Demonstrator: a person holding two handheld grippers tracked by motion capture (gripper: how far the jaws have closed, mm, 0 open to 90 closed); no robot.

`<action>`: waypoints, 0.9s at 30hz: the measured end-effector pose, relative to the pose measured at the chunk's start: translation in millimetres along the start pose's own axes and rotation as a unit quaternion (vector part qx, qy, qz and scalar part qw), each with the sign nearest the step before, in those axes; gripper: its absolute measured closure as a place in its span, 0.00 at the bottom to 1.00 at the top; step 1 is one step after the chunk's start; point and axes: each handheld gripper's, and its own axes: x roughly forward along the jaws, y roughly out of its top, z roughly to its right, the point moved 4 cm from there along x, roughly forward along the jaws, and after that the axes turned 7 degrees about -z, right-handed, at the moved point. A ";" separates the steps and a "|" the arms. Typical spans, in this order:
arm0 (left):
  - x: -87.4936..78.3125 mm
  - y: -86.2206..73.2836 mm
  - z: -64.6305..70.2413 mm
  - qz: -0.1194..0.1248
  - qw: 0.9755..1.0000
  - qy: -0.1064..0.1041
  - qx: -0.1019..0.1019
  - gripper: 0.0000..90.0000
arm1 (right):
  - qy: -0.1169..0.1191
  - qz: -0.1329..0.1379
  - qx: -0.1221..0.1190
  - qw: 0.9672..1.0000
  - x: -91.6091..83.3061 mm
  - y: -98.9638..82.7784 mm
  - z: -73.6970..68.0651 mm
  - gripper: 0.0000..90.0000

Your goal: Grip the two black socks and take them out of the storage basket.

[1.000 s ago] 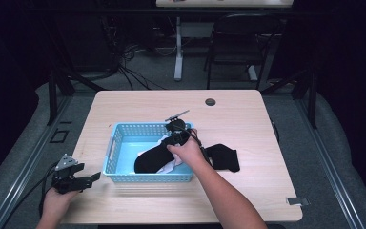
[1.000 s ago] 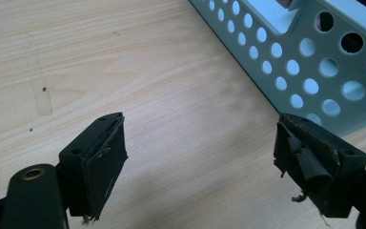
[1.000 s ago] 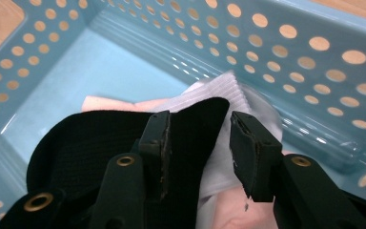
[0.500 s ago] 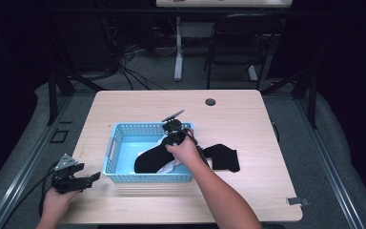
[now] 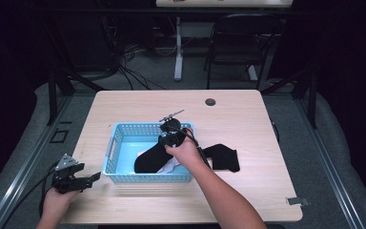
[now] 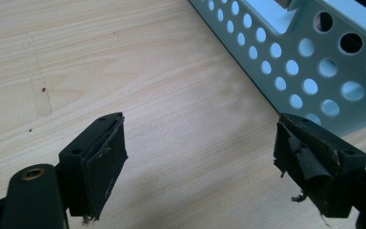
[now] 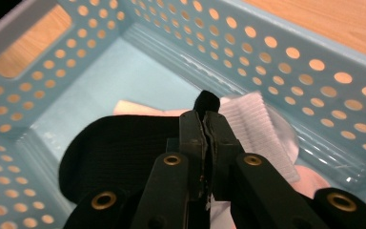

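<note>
Right gripper point(image 7: 204, 125) sits inside the blue perforated basket point(image 5: 124, 138), jaws just closed, now pinched on a fold of the black sock point(image 7: 119, 148). In the right gripper view the pads meet with a nub of black fabric sticking up past the tips. The sock lies in the basket's near right part, over white ribbed cloth point(image 7: 259, 124) and something pale pink point(image 7: 133, 107).

Basket walls box the gripper in on all sides; open room is upward only. A second black sock point(image 5: 224, 157) lies on the table just right of the basket, towards the near right corner.

Left gripper point(image 5: 83, 180) hovers low at the table's near left edge, jaws wide apart, nothing between them, basket wall close on its right.

Light wood table point(image 5: 248, 119), far half bare apart from a dark round grommet point(image 5: 210, 101). Dark room, chair point(image 5: 233, 47) and cables point(image 5: 128, 71) beyond the far edge.

Versus a second ago: right jaws went from open to clamped on the sock; the right hand barely shifted; left gripper unchanged.
</note>
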 end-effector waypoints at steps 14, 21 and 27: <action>0.4 0.1 0.2 -0.001 1.000 0.000 0.000 0.20 | 0.025 0.048 -0.049 0.997 -48.3 15.5 -32.3 0.97; 0.2 -0.4 -0.6 0.002 1.000 0.002 -0.004 0.20 | 0.026 0.073 -0.066 0.995 -75.4 24.7 -40.4 0.97; 0.5 -0.4 0.3 -0.002 1.000 0.000 0.001 0.20 | 0.024 0.092 -0.075 0.993 -97.3 29.5 -43.5 0.97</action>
